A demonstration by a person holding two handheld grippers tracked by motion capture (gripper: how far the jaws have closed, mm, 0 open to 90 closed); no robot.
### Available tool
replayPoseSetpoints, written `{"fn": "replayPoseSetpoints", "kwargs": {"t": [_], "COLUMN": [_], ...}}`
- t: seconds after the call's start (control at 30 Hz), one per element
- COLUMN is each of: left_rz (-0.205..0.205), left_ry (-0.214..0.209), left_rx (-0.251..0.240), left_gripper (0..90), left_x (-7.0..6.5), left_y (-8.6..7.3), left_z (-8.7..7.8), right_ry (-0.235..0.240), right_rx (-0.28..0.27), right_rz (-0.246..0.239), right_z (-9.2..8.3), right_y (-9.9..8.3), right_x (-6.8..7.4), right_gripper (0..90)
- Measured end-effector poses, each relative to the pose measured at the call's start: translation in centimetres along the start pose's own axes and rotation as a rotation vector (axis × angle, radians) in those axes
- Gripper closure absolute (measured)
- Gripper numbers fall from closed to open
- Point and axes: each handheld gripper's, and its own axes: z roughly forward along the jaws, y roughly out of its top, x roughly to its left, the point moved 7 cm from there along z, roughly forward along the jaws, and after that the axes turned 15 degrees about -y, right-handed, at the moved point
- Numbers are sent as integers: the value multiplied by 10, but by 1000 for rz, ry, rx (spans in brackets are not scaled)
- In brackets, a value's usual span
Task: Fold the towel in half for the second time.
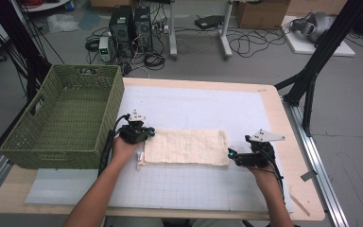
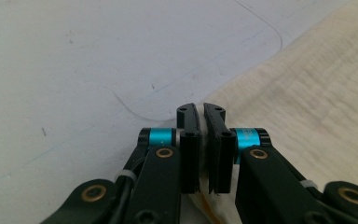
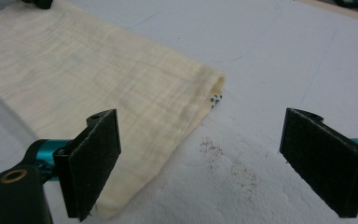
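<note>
Starting at the left, a green woven basket [image 1: 61, 118] sits open on the table [image 1: 293, 156], probably waiting for the finished cloth. The left tool [image 1: 144, 135] has its jaws pressed together on the near-left corner of the folded cream cloth [image 1: 186, 146], soft gauzy crinkled stuff lying flat on the white gridded mat [image 1: 194, 187]. The right tool [image 3: 200, 163] hangs spread wide at the cloth's right end, likely lining up on that corner.

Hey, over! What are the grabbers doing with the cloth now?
Left gripper shut on cloth edge. Right gripper open at its other end. Nothing in the way.
</note>
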Motion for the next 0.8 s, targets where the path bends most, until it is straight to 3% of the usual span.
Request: {"fn": "replayPoseSetpoints", "kwargs": {"t": [0.13,0.37,0.6,0.8], "left_rz": [-5,-19,-23,-22], "left_ry": [-2,-10,-14,-14], "left_rx": [-1,-10,-14,-14], "left_gripper": [844,839,837,837], "left_x": [1,1,1,1], "left_y": [0,0,0,0], "left_z": [0,-1,-2,-2], "right_ry": [11,18,37,39], "right_rx": [37,69,82,101], "right_rz": [14,-17,-26,-1], "right_z": [16,40,60,74], "right_y": [10,33,37,38], "right_x": [-4,-6,-4,-7], "right_gripper": [116,170,298,430]}}
